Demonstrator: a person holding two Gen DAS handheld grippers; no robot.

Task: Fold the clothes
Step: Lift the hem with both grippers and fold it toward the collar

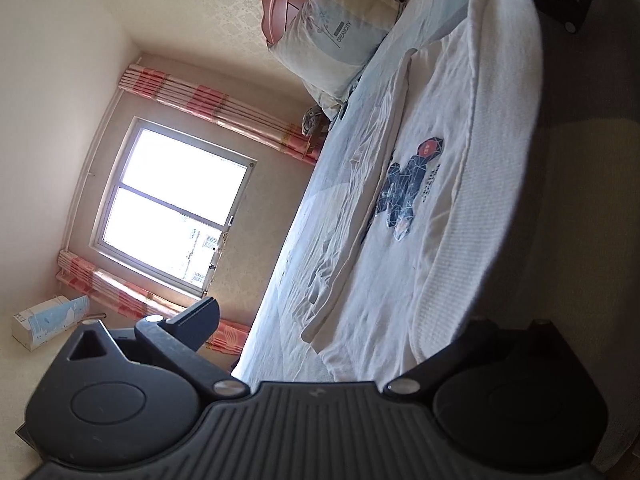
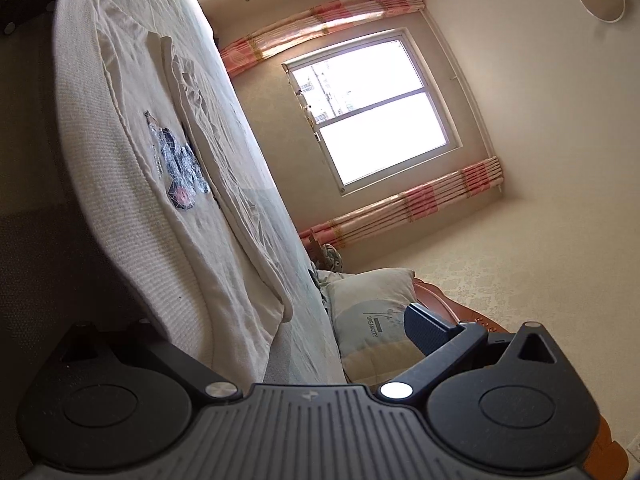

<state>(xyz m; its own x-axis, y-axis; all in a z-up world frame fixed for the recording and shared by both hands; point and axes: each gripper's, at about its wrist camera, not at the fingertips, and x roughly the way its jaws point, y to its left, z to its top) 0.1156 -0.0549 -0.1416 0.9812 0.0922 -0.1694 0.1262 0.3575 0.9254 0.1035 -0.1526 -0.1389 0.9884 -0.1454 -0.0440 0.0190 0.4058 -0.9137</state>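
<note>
While my 2 grippers sit at the near edge of the bed (image 1: 304, 240), the folding looks only partly done to me. The white shirt (image 1: 416, 216) lies flat on the bed sheet with its picture side up. Along the far side, 1 long edge seems turned in over the shirt, like a first fold. The rest is spread out, so I think most folds are left.

My left gripper (image 1: 360, 344) has its jaws wide apart. 1 finger (image 1: 196, 320) sticks up in the air, and the other is by the ribbed bottom band of the shirt, where it is too dark to tell if it touches. My right gripper (image 2: 280, 344) is wide apart too and holds nothing that I can see.

The shirt is soft and a bit wrinkly, with a dark blue and red picture (image 1: 412, 180) in the middle. A pillow (image 2: 372, 320) sits at the head of the bed, well apart from the shirt.
</note>
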